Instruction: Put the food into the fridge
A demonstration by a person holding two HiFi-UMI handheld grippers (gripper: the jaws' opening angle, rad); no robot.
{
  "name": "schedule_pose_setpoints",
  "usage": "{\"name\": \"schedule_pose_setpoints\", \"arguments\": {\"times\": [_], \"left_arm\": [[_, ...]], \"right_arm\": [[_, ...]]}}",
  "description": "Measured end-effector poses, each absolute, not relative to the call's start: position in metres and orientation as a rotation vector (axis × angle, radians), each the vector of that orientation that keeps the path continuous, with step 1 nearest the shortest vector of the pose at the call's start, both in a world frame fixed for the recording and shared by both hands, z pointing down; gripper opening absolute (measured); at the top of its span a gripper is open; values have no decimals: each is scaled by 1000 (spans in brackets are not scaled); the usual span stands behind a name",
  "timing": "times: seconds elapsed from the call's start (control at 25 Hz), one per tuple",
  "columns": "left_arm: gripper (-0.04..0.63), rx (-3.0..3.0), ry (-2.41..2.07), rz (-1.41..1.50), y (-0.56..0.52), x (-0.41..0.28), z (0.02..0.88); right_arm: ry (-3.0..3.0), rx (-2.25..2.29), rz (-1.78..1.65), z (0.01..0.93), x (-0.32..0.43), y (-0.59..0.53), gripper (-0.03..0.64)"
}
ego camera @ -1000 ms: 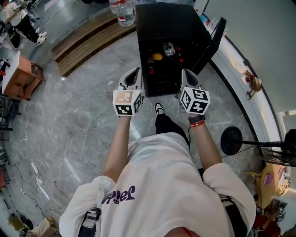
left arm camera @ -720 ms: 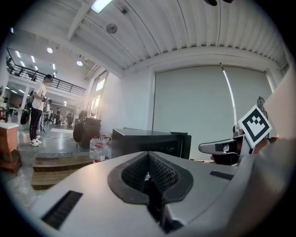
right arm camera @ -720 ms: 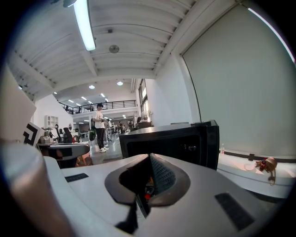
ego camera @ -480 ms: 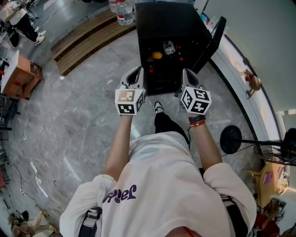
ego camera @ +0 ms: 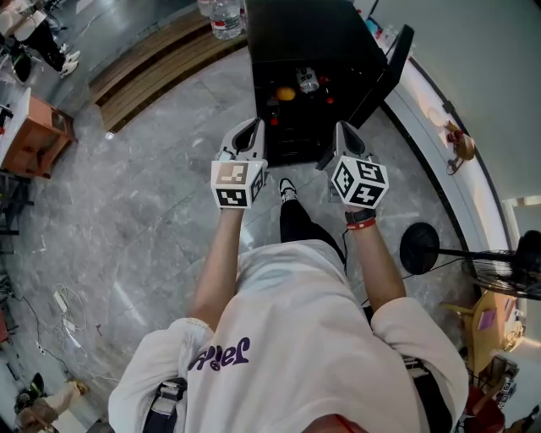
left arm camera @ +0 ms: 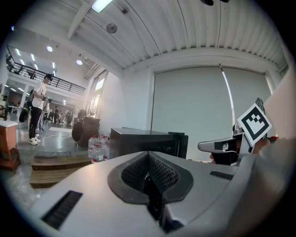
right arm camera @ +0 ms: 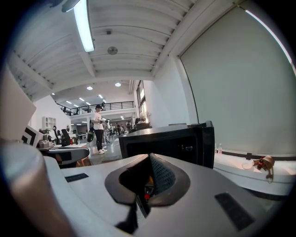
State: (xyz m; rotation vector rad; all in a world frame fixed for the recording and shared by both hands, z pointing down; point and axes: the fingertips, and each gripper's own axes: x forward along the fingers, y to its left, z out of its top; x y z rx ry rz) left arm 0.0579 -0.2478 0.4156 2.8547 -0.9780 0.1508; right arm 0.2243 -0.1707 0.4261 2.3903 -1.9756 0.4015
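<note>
A black fridge [ego camera: 304, 34] stands on the floor ahead with its door [ego camera: 385, 72] swung open to the right. Inside it I see an orange fruit [ego camera: 286, 94], a clear container [ego camera: 308, 83] and small red items [ego camera: 272, 101]. My left gripper [ego camera: 248, 139] is held level before the fridge's left front edge, shut and empty. My right gripper [ego camera: 342, 135] is held beside the door's lower end, also shut with nothing held. In the left gripper view the fridge [left arm camera: 143, 141] shows beyond the shut left gripper [left arm camera: 149, 178]. The right gripper view has the fridge [right arm camera: 166, 141] behind the shut right gripper [right arm camera: 147, 185].
Water bottles [ego camera: 225, 17] stand on a low wooden platform [ego camera: 161, 68] left of the fridge. A white ledge [ego camera: 439, 118] curves along the right, with a round black stand base [ego camera: 420, 249] near it. An orange table [ego camera: 38, 139] is far left. A person [left arm camera: 39, 109] stands in the background.
Both grippers stay shut and almost still. The head view has shifted slightly, so the fridge sits a little higher in the picture.
</note>
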Motion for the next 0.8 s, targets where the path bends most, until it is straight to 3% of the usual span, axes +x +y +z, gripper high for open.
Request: {"name": "schedule_pose_setpoints", "arguments": {"times": [0.8], "left_arm": [[17,2855,-992,162,-235,49,432]], "right_arm": [[-1986,2352,440,442,215,-152,14]]}}
